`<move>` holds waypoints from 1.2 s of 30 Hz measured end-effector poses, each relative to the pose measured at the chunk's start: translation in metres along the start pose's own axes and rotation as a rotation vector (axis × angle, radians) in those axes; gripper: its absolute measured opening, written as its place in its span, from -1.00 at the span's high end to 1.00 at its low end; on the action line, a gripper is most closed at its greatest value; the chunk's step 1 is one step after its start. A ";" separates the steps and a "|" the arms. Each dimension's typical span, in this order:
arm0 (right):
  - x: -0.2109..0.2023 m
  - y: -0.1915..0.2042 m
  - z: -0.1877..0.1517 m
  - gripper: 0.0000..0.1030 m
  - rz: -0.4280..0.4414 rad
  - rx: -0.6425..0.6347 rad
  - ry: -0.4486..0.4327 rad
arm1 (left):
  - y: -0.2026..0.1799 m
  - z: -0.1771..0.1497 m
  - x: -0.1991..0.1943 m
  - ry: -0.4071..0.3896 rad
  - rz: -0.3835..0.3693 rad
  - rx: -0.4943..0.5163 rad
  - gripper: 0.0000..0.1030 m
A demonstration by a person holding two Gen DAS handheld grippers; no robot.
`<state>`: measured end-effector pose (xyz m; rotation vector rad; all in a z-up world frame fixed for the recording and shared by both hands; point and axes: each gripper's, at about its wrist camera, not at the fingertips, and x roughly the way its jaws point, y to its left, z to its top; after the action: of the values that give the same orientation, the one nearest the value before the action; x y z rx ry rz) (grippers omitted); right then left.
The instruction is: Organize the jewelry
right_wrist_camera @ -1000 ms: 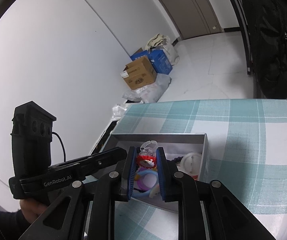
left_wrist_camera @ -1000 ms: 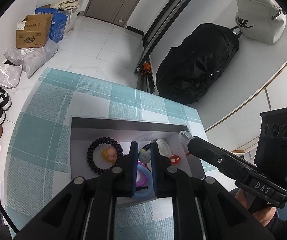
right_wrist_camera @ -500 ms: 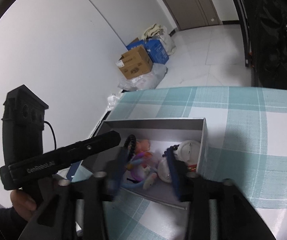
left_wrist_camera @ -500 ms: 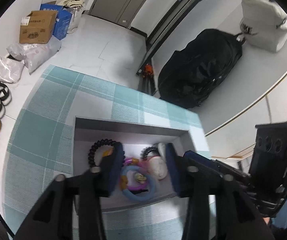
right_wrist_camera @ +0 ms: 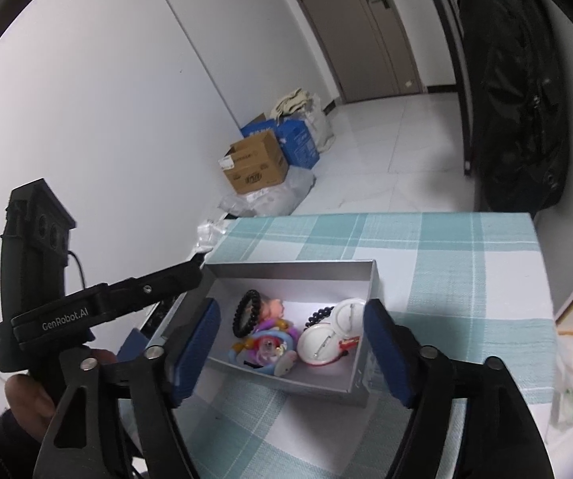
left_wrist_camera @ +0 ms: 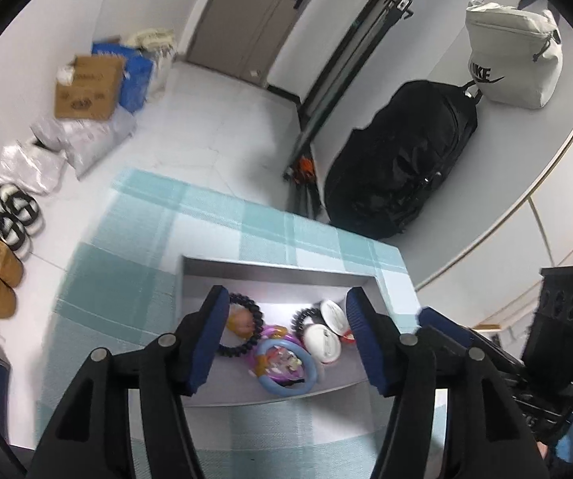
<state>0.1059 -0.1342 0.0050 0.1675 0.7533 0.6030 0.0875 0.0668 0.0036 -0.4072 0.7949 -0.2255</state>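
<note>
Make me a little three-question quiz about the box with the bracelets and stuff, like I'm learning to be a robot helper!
1. True or false: the grey box sits on a checked teal cloth.
2. Which lies nearest the blue ring? A) white badges B) cardboard carton C) black backpack
3. Fill in: the left gripper and the right gripper are holding ____; their jaws are opening.

Key: 1 true; 2 A; 3 nothing.

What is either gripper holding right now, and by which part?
Nothing. The left gripper and right gripper are both opening, empty, above the grey box; the jewelry lies loose inside.
</note>
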 end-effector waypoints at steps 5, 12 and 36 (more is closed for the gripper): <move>-0.013 0.006 -0.008 -0.62 -0.048 -0.023 -0.056 | -0.004 -0.004 -0.012 -0.057 0.088 0.049 -0.14; -0.029 0.022 -0.023 -0.66 -0.082 -0.095 -0.121 | -0.010 -0.018 -0.030 -0.109 0.173 0.088 -0.36; -0.056 0.030 -0.042 -0.67 -0.125 -0.142 -0.208 | -0.036 -0.047 -0.042 -0.133 0.324 0.206 -0.39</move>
<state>0.0318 -0.1445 0.0175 0.0506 0.5139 0.5095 0.0230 0.0368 0.0168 -0.0943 0.6881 0.0229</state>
